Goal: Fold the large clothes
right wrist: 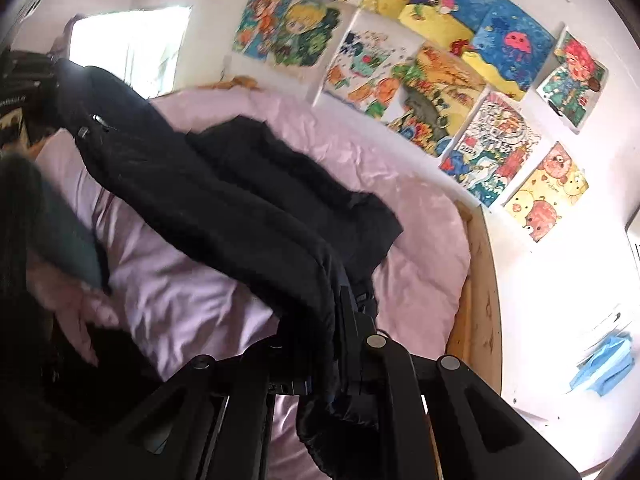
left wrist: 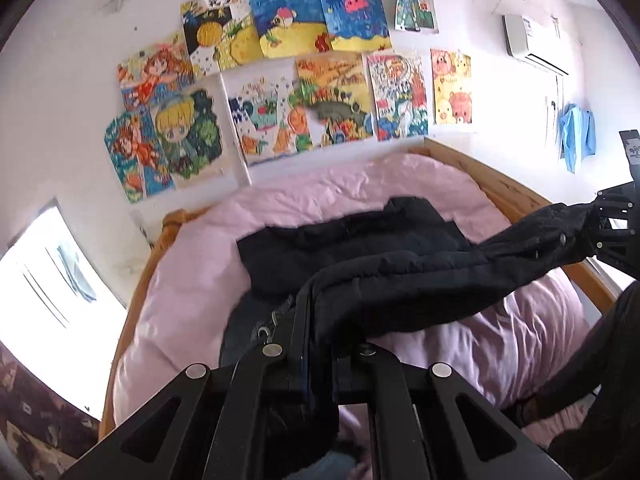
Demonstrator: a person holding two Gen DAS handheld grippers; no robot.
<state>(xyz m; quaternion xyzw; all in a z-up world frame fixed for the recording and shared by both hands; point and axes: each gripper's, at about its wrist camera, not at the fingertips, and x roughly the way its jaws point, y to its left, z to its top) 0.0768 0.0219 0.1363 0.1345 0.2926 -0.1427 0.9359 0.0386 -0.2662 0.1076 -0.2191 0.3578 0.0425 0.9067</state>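
Both the left gripper [left wrist: 316,320] and right gripper [right wrist: 340,312] pinch the black jacket [left wrist: 420,276], stretched above the pink bed [left wrist: 192,280] toward twelve o'clock (heavy fabric might slip free).

Black padded jacket [left wrist: 360,248], quilted, matte; small metal snaps on one edge. Partly folded: far portion lies flat on the bedding toward 12 o'clock in the left wrist view. Near edge is lifted clear of the bed, stretched as a thick sagging band from 6 o'clock to 3 o'clock. Zipper pull visible at the 6 o'clock end.
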